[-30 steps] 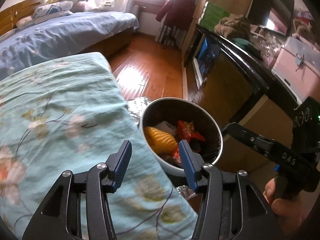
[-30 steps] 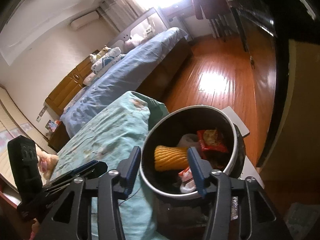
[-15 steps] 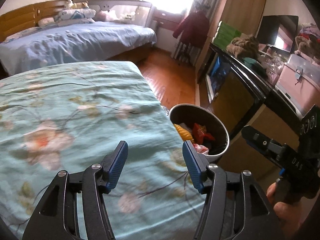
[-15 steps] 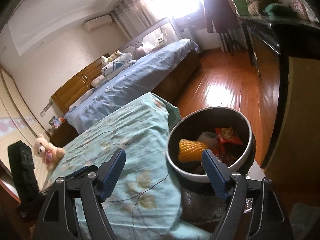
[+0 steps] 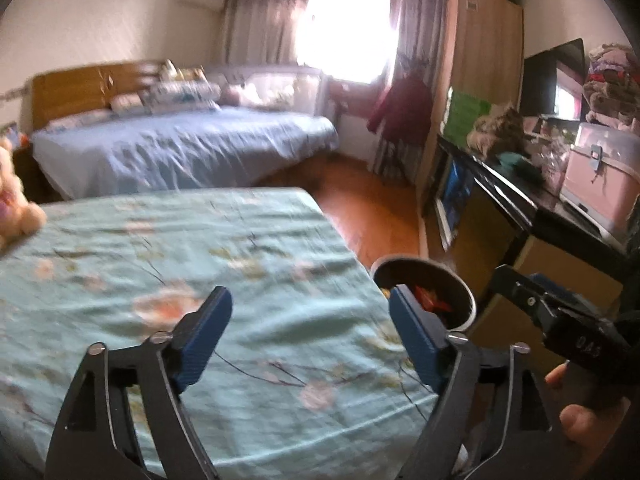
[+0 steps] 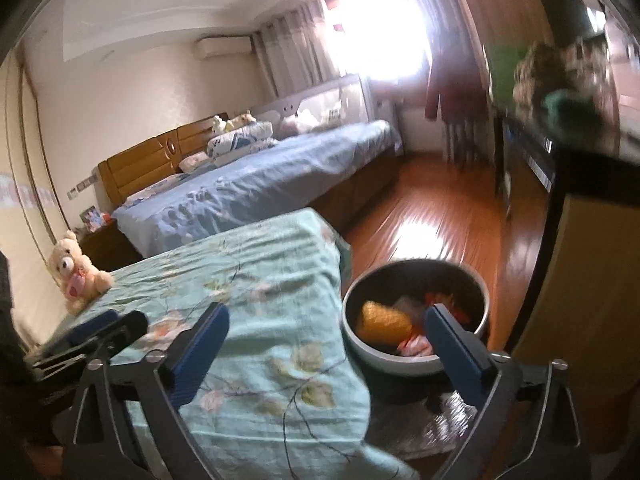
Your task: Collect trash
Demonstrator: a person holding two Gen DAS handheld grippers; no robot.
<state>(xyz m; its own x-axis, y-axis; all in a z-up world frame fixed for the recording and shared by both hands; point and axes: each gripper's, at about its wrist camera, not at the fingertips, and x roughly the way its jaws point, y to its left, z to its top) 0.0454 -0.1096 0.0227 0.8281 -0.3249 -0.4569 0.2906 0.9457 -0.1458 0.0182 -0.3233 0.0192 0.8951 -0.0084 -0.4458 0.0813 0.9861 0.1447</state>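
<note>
Left tongs point(image 5: 308, 336) are hanging over the floral teal bedspread point(image 5: 168, 272), jaws opening wide, nothing between the blue pads. Right tongs point(image 6: 328, 344) are doing the same, jaws opening to about their widest, also empty; the right-hand pad is overlapping the bin's rim in the right wrist view, but contact cannot be told.

Trash is sitting in the round bin point(image 6: 476, 284), which is standing on the floor just beside the bed's corner, on a crinkled silvery mat point(image 6: 440, 428). Inside it: a yellow ribbed wrapper point(image 6: 384, 322), a red snack packet point(image 6: 448, 300), pale crumpled bits underneath. In the left wrist view the bin point(image 5: 460, 280) is showing just past the bed edge, partly behind the right-hand pad.

No loose trash is showing on the bedspread in either view, though both pictures are motion-blurred. A teddy bear point(image 6: 78, 272) is sitting at the far corner of the bed, well apart from both tongs.

Judgement: collection looks close to done, or the hands are heading off for another piece.

Risks from here:
- Right tongs are working close to the bin; a careless swing could clip the rim and tip it, spilling the wrappers onto the floor.
- The bin is resting on a loose mat, so a knock may slide it.
- Open pads could be snagging the bedspread folds if dropped low.
- The bear could be mistaken for trash.
</note>
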